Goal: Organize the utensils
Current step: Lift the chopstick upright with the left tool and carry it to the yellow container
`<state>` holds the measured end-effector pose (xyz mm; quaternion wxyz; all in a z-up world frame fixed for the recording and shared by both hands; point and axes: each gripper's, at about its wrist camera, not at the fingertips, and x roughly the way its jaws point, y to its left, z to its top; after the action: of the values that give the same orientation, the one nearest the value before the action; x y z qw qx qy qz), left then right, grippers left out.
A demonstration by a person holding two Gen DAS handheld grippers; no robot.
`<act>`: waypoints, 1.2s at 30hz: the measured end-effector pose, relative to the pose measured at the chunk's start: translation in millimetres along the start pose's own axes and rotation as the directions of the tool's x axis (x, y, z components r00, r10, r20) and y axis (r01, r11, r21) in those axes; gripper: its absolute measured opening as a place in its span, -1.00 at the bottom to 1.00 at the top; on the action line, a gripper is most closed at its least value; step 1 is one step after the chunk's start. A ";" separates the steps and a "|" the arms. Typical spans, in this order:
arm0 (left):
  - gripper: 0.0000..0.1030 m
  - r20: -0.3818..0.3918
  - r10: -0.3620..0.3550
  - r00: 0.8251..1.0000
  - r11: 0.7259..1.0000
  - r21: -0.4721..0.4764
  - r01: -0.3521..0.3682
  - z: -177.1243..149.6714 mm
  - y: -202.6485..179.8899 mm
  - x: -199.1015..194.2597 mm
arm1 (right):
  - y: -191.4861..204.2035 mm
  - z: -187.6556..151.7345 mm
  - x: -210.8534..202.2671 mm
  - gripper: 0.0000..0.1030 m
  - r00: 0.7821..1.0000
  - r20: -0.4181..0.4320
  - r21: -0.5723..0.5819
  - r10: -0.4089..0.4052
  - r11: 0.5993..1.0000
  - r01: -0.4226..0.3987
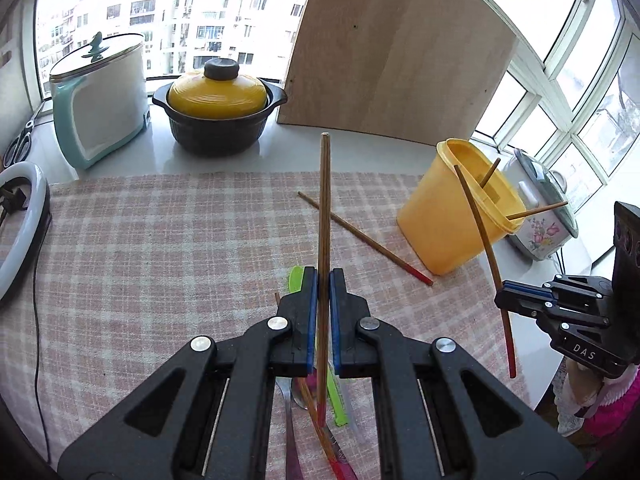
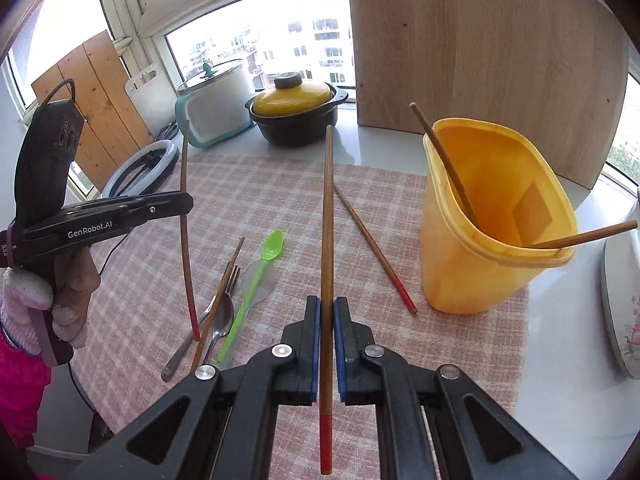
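My left gripper (image 1: 323,276) is shut on a red-tipped wooden chopstick (image 1: 325,200), held up above the checked cloth (image 1: 160,248). In the right wrist view, my right gripper (image 2: 327,304) is shut on another chopstick (image 2: 328,220); it also shows at the right edge of the left wrist view (image 1: 500,300). A yellow container (image 2: 480,280) stands at the right with two chopsticks (image 2: 444,160) leaning inside. One loose chopstick (image 2: 376,252) lies on the cloth beside it. A green spoon (image 2: 256,276), a metal spoon (image 2: 222,316), a fork and one more chopstick lie in a pile at the left.
Along the window sill stand a black pot with a yellow lid (image 1: 218,96), a white and teal pot (image 1: 100,100) and a leaning wooden board (image 1: 400,48). A ring light (image 1: 20,220) lies at the left. A flowered cooker (image 1: 540,208) sits right of the container.
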<state>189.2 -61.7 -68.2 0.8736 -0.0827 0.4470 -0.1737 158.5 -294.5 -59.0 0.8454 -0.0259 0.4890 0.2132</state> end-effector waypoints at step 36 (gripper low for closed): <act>-0.93 0.225 -0.149 0.963 0.985 0.125 0.123 156.0 -136.2 16.2 | -103.9 99.8 -57.6 -0.93 0.931 0.333 0.094 -0.146 0.988 0.122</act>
<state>293.1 -195.6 52.0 0.9092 -0.0850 0.3243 -0.2467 255.2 -383.0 24.1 0.9299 0.0083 0.3405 0.1387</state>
